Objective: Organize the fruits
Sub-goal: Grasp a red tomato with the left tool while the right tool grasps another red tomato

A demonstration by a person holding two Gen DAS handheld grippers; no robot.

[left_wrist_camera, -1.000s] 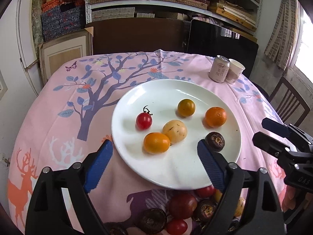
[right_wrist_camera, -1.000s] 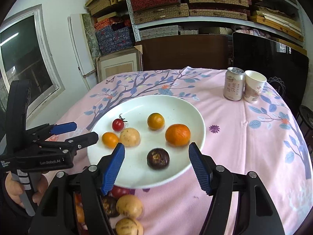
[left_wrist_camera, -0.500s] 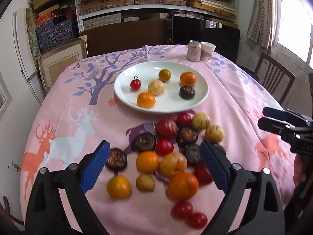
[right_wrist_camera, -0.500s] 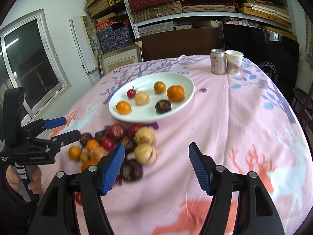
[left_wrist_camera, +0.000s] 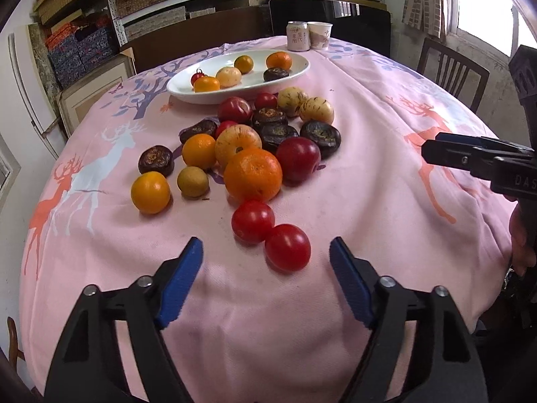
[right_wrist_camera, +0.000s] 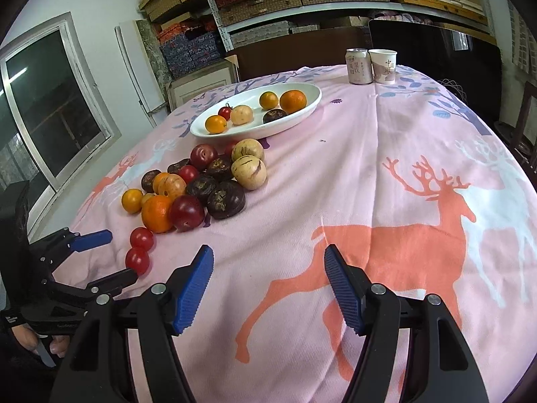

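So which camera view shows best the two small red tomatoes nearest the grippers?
The left wrist view: the two small red tomatoes lie large and unblocked just ahead of the open left gripper. The right wrist view shows them small at the left, beside the left gripper's fingers.

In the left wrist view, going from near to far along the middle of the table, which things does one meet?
Left gripper → two red tomatoes → big orange → white plate → can.
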